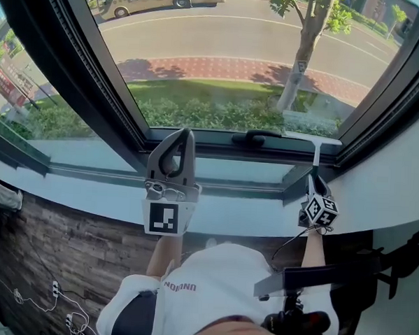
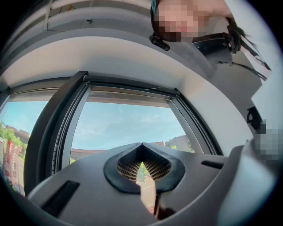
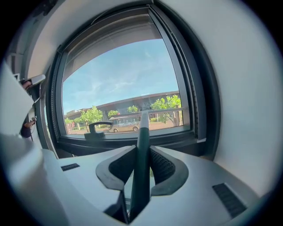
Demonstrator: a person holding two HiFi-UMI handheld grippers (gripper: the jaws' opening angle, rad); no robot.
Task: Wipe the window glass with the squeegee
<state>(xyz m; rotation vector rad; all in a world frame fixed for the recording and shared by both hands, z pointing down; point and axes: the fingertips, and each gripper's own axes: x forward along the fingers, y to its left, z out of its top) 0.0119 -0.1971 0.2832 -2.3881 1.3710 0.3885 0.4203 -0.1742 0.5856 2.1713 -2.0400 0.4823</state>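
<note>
Just one squeegee (image 1: 314,156), clamped by right gripper (image 3: 140,165); left gripper (image 2: 142,163) closed.

Dark-green squeegee handle (image 3: 140,163); black window frame (image 1: 81,72)

The squeegee (image 1: 316,142) stands at the lower right corner of the window glass (image 1: 236,60), its blade just right of the window handle (image 1: 256,138) and its shaft running down between the jaws of the right gripper (image 1: 314,181). The left gripper (image 1: 186,137) rises left of the window handle, in front of the sill (image 1: 89,192), well apart from the squeegee. Below the sill, a power strip (image 1: 55,287) lies at the far left of the floor (image 1: 65,247).
</note>
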